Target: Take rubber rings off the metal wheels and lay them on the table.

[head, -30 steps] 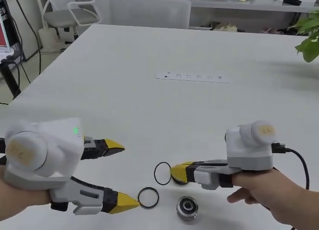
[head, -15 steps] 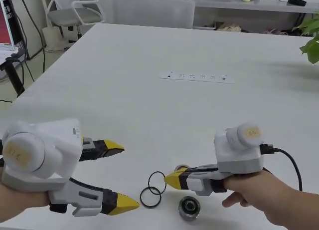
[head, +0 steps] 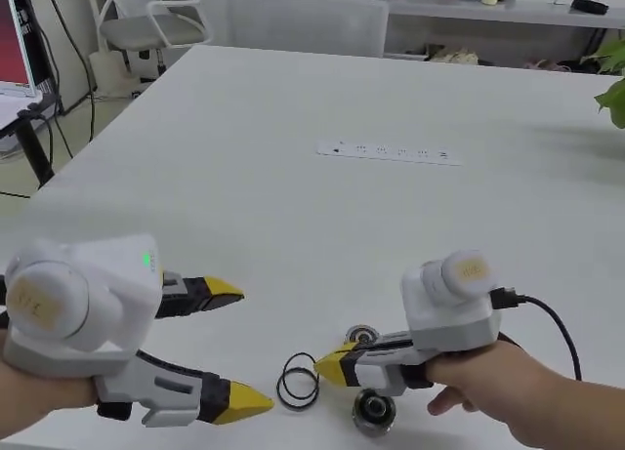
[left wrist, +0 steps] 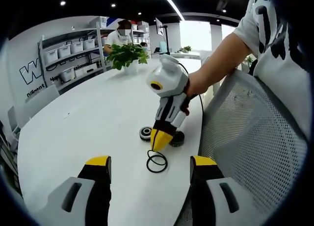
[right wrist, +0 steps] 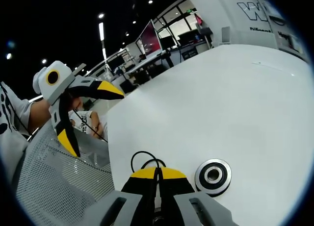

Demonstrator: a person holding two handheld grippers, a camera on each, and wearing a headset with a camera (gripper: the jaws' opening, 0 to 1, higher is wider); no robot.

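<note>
Black rubber rings (head: 298, 383) lie overlapped on the table (head: 293, 177) at the lower middle of the head view, touching the tip of your right gripper (head: 329, 368). Its jaws are pressed together; whether they nip a ring's edge cannot be told. Your left gripper (head: 244, 346), jaws spread wide, points at the rings from the lower left. The metal wheels (head: 374, 409) sit just above and below the right jaws, so your right hand is nearer them.

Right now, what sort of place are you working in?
Probably an office or lab workroom: a big white table with a power strip, an office chair beside it, and shelves of storage bins.
</note>
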